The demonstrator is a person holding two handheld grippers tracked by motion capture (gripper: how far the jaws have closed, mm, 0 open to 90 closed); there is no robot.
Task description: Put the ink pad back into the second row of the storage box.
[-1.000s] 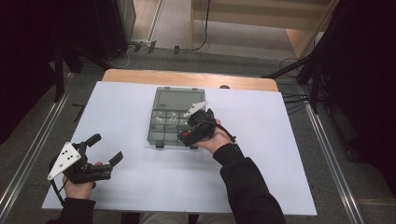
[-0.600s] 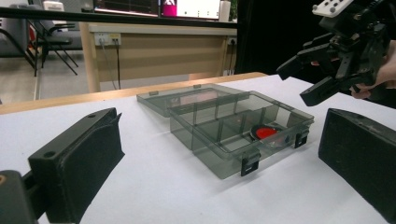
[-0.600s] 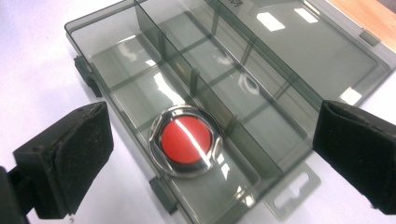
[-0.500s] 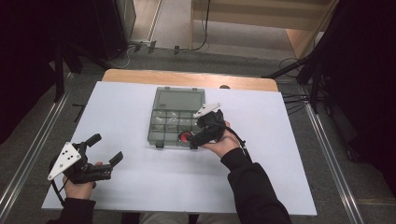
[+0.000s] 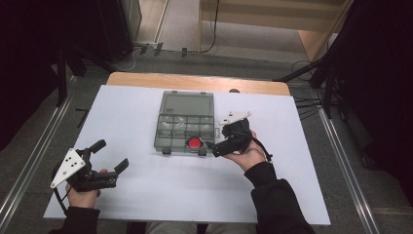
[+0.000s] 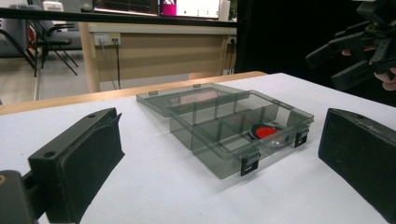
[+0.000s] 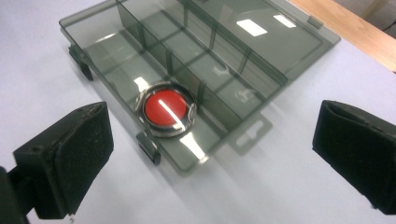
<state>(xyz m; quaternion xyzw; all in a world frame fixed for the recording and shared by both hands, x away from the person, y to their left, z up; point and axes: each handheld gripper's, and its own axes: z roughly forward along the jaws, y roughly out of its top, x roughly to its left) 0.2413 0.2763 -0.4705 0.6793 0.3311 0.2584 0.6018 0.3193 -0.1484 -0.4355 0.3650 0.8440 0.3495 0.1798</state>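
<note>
The red disc (image 5: 195, 143) lay in the organizer box's (image 5: 168, 131) near-right compartment; I held my right gripper (image 5: 217, 145) just right, fingers spread, empty.

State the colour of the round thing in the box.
Red, with a silvery rim: the round thing shows best in the right gripper view.

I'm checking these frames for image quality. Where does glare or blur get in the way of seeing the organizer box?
Right gripper view: white glare streaks cross the red disc and the open lid of the organizer box; the near jaws are soft. Left gripper view: the box is fairly sharp, the jaws blurred, the room behind bright. High view: the table is evenly lit, its surroundings dark.
</note>
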